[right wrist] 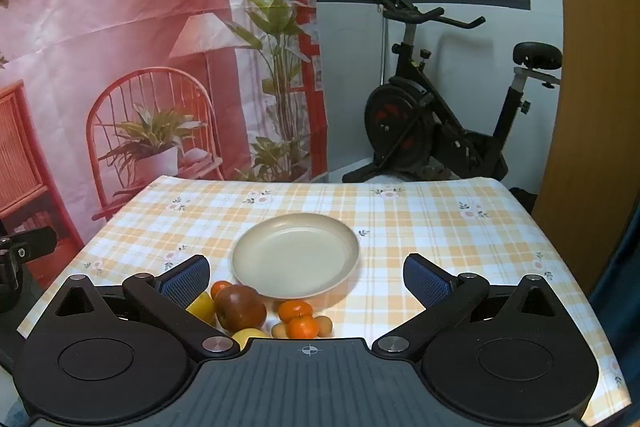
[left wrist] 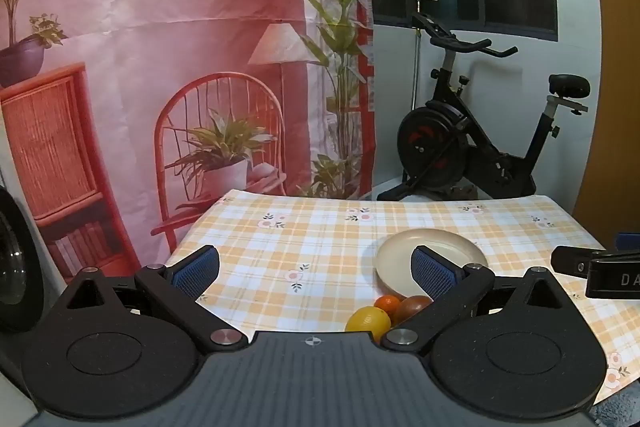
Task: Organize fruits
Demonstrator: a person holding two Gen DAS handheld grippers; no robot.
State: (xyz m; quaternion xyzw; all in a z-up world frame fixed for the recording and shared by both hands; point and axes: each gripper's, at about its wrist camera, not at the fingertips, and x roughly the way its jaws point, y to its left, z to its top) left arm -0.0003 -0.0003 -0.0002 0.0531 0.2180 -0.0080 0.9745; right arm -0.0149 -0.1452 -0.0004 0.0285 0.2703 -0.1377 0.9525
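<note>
Item: fruit pile [right wrist: 260, 315], bench [right wrist: 440, 227], just below your right tongs [right wrist: 306, 279]; plate [right wrist: 296, 255] beyond. Both tongs wide open, empty; left tongs [left wrist: 316, 271] farther off.

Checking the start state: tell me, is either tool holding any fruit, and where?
Nothing is held. Left tool and right tool are open and empty.

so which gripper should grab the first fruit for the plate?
Right, probably. The right gripper is open with the fruit pile and empty plate centred ahead of it. From the left gripper, also open, the fruit sits off to its right.
</note>
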